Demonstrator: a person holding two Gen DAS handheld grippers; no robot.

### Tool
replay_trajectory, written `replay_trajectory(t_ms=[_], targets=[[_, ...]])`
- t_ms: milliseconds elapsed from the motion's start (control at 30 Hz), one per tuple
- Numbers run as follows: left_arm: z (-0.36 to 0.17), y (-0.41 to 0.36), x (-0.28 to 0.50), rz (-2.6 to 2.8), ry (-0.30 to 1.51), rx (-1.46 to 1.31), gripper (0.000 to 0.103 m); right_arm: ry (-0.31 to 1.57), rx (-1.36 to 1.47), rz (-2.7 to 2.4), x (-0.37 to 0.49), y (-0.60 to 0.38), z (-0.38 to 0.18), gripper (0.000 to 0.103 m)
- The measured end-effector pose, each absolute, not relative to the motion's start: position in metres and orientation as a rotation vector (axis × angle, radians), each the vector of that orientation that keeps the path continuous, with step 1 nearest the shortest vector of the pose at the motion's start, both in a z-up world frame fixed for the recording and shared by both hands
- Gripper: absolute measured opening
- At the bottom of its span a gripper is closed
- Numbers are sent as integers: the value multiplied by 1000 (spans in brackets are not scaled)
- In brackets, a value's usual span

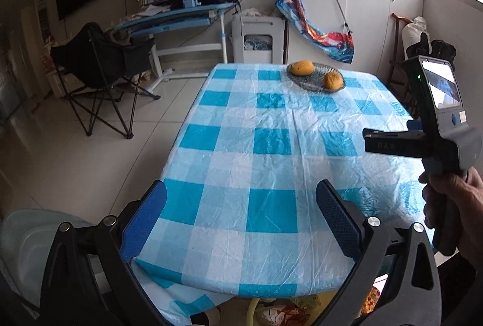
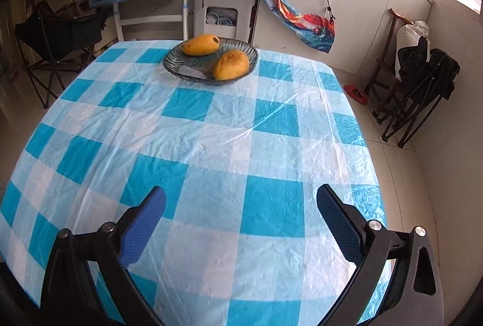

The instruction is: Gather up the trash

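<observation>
My left gripper (image 1: 241,199) is open and empty above the near edge of a table with a blue and white checked cloth (image 1: 271,145). My right gripper (image 2: 241,202) is open and empty above the same cloth (image 2: 196,145). The right gripper's body (image 1: 434,129), held by a hand, shows at the right of the left wrist view. Below the table's near edge a bin with crumpled wrappers (image 1: 283,311) shows. No loose trash shows on the cloth.
A glass dish (image 2: 211,59) with two mangoes (image 2: 231,65) stands at the table's far end, also in the left wrist view (image 1: 315,75). A folding chair (image 1: 99,69) and a desk (image 1: 175,18) stand to the left. Cabinets (image 2: 377,9) and folded chairs (image 2: 416,90) stand to the right.
</observation>
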State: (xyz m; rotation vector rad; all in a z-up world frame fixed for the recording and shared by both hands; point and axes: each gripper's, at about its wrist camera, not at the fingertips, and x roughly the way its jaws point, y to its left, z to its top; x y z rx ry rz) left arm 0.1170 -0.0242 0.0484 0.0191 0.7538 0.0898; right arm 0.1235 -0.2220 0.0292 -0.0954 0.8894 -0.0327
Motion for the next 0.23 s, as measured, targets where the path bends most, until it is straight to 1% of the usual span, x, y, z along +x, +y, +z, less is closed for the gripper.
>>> replay_trajectory(t_ms=[67, 167, 233], targets=[[40, -22, 123, 91, 809, 20, 95, 919, -92, -51, 135, -225, 21, 96], [36, -21, 122, 103, 806, 32, 95, 962, -98, -66, 151, -227, 11, 96], [34, -21, 123, 99, 810, 28, 95, 952, -89, -68, 157, -230, 12, 96]])
